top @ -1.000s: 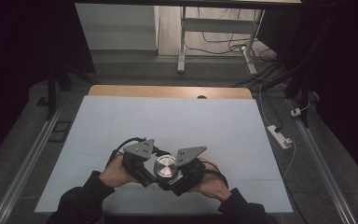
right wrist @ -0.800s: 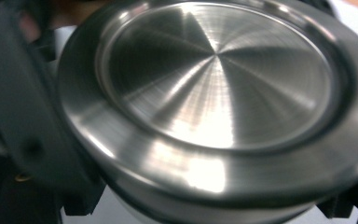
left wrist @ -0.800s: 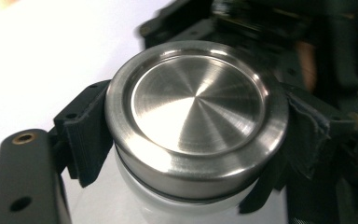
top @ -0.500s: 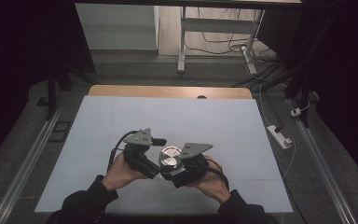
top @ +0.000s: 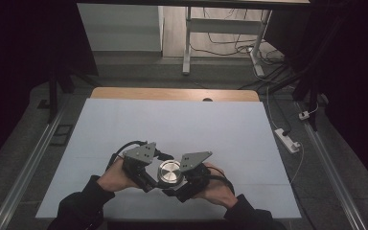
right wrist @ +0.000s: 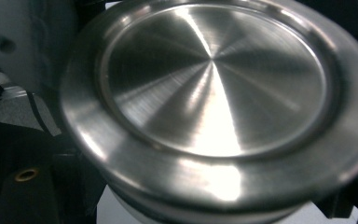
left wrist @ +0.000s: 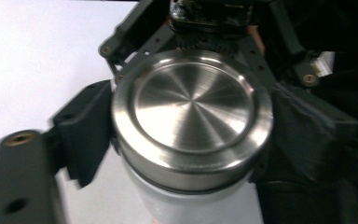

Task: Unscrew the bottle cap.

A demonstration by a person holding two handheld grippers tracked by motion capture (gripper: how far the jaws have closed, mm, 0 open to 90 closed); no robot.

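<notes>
Grippers, left gripper (top: 149, 176) and right gripper (top: 179, 184), both pinch the steel-lidded bottle (top: 169, 171) above the bare white table (top: 182, 124).

We take this for a lab or test room rigged for recording. At the centre stands a wooden table (top: 175, 94) under a plain pale sheet (top: 172, 129). Metal rails (top: 26, 167) run along the floor at nine and three o'clock. Toward twelve, loose cables (top: 230, 48) lie around a metal desk frame (top: 188, 43); a power strip (top: 287, 139) sits at three, amid dark surroundings.
</notes>
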